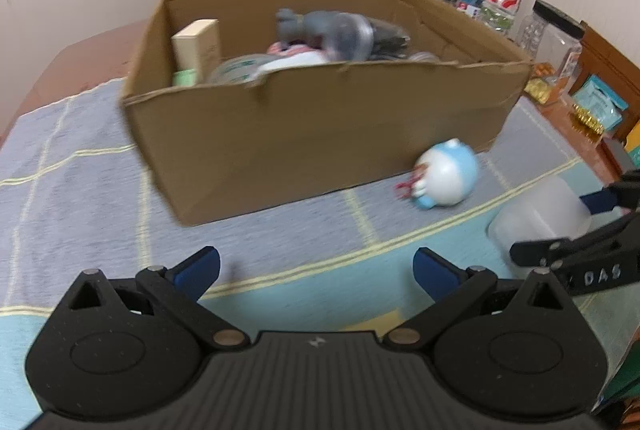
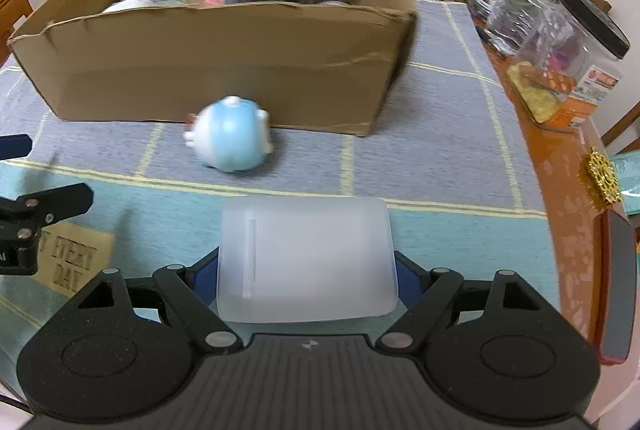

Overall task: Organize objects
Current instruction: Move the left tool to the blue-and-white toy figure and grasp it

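Right gripper (image 2: 307, 272) clamping one frosted container (image 2: 306, 258); left gripper (image 1: 316, 272) agape; one cardboard box (image 1: 320, 126).

A toy (image 2: 230, 134) lies just before the box (image 2: 224, 70) on the cloth (image 2: 440, 158); a tub (image 2: 306, 262) sits nearer, jars (image 2: 560, 42) off right.

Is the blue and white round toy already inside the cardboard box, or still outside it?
Outside. The blue and white toy lies on the checked cloth in front of the cardboard box, close to its near wall.
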Motion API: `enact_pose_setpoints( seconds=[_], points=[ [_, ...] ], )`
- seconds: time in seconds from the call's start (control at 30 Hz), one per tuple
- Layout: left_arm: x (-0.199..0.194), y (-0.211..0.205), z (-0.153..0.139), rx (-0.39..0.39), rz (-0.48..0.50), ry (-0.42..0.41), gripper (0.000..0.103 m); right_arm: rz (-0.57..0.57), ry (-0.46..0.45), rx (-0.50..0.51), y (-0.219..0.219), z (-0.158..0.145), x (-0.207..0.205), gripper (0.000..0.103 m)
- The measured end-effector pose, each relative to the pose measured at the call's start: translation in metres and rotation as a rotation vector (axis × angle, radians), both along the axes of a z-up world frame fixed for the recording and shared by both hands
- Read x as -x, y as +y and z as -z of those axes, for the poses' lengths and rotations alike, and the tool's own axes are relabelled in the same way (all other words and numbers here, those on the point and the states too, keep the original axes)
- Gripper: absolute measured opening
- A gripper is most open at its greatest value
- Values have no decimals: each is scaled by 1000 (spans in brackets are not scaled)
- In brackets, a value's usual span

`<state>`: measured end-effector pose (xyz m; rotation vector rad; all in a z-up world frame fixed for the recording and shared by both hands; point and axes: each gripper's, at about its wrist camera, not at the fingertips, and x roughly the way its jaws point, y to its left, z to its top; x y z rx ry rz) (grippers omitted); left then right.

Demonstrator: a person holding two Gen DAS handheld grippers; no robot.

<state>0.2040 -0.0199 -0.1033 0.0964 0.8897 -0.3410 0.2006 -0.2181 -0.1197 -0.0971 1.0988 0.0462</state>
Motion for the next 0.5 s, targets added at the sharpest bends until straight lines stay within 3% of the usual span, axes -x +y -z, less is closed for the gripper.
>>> enact_pose_setpoints(
  seconds=[0.27,0.5],
  points=[
    [-9,-49,0,27,-39,-11,102,-74,10,-27,-30,-2,3,88],
    [-21,-84,5,32,-95,-29,102,-175,-18,-67,-41,-9,6,98]
  ],
)
